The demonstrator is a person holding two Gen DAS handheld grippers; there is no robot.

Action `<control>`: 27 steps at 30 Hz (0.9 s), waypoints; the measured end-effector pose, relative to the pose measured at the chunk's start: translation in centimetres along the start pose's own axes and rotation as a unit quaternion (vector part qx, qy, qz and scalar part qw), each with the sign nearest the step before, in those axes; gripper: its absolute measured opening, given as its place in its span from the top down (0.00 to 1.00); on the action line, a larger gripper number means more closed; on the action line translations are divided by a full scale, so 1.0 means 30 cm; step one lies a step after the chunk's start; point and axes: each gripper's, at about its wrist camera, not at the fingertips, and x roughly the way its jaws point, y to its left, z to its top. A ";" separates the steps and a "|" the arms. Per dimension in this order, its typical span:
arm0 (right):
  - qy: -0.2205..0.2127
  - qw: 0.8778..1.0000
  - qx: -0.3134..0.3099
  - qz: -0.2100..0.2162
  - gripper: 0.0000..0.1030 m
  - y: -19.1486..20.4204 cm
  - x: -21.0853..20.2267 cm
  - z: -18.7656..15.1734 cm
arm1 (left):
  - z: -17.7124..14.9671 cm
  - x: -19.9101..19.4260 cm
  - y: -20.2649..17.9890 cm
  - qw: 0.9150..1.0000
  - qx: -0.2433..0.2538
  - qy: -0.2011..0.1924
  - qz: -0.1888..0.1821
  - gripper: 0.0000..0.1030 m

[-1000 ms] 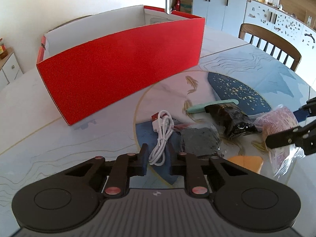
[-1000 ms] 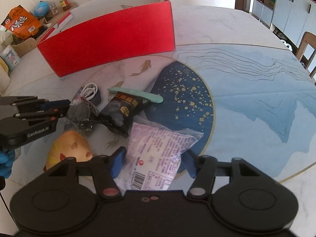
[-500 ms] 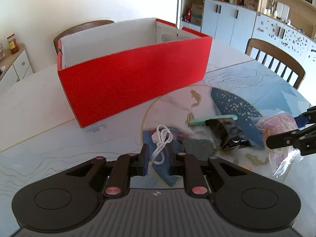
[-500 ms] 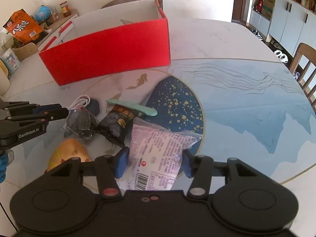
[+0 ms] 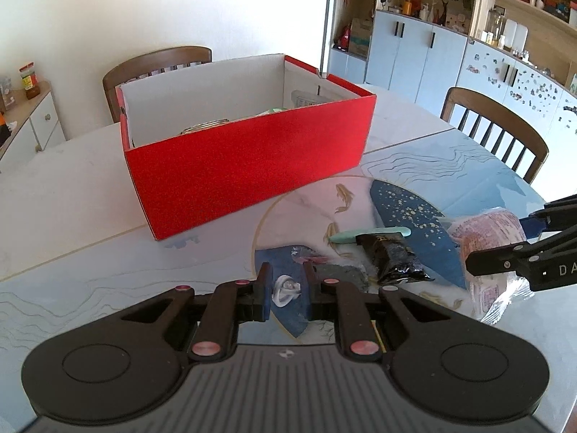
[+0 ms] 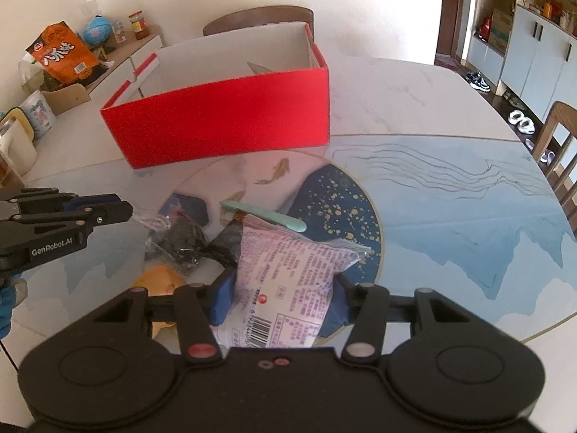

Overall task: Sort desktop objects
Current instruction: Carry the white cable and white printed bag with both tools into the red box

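The red box [image 5: 249, 166] wall hides most of its contents; items inside unidentifiable.

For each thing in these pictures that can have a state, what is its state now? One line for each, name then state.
left gripper: shut on the white cable
white cable: coiled, gripped
right gripper: shut on the pink snack bag
pink snack bag: sealed, gripped
red box: open, items inside
black snack packet: lying on the table
green stick: lying flat
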 end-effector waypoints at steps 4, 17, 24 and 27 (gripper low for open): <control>-0.005 1.000 -0.003 0.001 0.49 0.004 -0.015 0.008 | 0.006 -0.019 0.002 1.000 -0.005 -0.001 -0.003 0.86; -0.022 1.000 -0.015 0.002 0.49 0.006 -0.064 0.048 | 0.051 -0.077 -0.019 1.000 0.001 -0.009 -0.014 0.86; -0.033 0.999 -0.023 0.006 0.49 0.004 -0.081 0.079 | 0.087 -0.108 -0.023 1.000 0.002 -0.018 -0.015 0.86; -0.038 0.999 -0.031 0.009 0.49 0.008 -0.087 0.101 | 0.112 -0.124 -0.021 1.000 0.004 -0.025 -0.012 0.86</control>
